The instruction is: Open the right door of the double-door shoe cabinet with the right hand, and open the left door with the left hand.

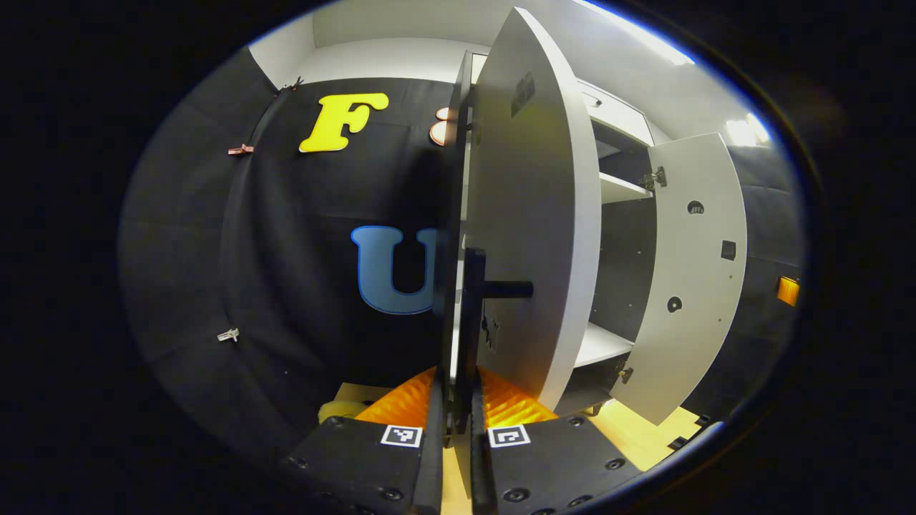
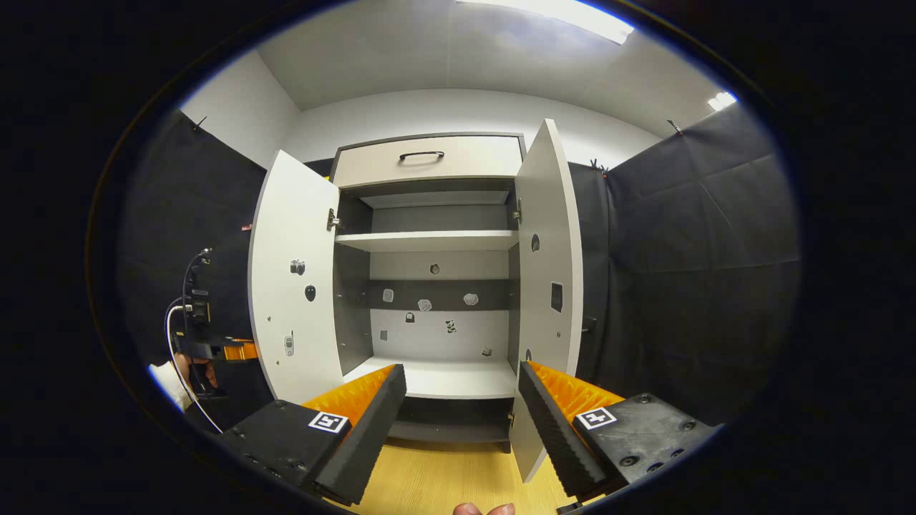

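Observation:
The white shoe cabinet (image 2: 429, 250) stands with both doors swung wide. In the left gripper view the left door (image 1: 529, 214) is seen nearly edge-on right ahead, and my left gripper (image 1: 456, 411) is shut on its black bar handle (image 1: 472, 293). The right door (image 1: 694, 272) hangs open farther off. In the right gripper view my right gripper (image 2: 461, 404) is open and holds nothing, a short way back from the cabinet and facing its inside. The left door (image 2: 293, 286) and right door (image 2: 551, 257) frame the shelves. The left gripper (image 2: 229, 350) and a hand show beside the left door's outer face.
A closed drawer (image 2: 429, 161) with a dark handle tops the cabinet. Inside are white shelves (image 2: 429, 239) and small stickers on the back panel. Pale wood floor (image 2: 444, 479) lies below. Black cloth walls stand close on both sides.

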A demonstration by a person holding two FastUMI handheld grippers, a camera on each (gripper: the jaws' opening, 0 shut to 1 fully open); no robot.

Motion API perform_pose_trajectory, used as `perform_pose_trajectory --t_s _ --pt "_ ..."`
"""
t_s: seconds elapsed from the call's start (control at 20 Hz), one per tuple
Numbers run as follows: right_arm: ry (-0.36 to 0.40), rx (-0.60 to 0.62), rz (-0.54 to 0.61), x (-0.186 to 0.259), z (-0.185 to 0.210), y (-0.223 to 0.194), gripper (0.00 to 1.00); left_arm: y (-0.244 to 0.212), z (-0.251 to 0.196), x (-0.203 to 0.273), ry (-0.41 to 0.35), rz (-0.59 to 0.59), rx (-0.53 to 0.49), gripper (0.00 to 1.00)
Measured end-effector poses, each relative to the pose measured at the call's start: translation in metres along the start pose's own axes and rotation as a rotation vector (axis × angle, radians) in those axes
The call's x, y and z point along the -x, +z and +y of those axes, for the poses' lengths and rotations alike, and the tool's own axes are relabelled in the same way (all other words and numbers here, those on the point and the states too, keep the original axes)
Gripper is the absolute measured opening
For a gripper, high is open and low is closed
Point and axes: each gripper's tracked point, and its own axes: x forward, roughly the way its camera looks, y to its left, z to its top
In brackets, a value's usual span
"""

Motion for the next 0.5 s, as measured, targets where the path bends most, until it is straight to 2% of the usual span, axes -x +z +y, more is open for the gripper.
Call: perform_pose_trajectory --t_s 0.15,0.35,0.45,0.5 --pt "0.007 0.001 0.008 0.002 0.001 -0.001 0.99 0.001 0.005 0.002 0.025 -0.005 0.001 0.25" --pt "0.009 0.012 0.009 0.002 0.0 -0.001 0.99 0.007 0.013 0.003 0.063 -0.032 -0.007 0.41" --pt "0.008 0.01 0.011 0.003 0.001 -0.002 0.99 0.006 0.011 0.007 0.068 -0.035 -0.019 0.54" --pt "0.007 0.009 0.011 0.004 0.001 -0.002 0.99 0.005 0.009 0.01 0.07 -0.037 -0.028 0.53"
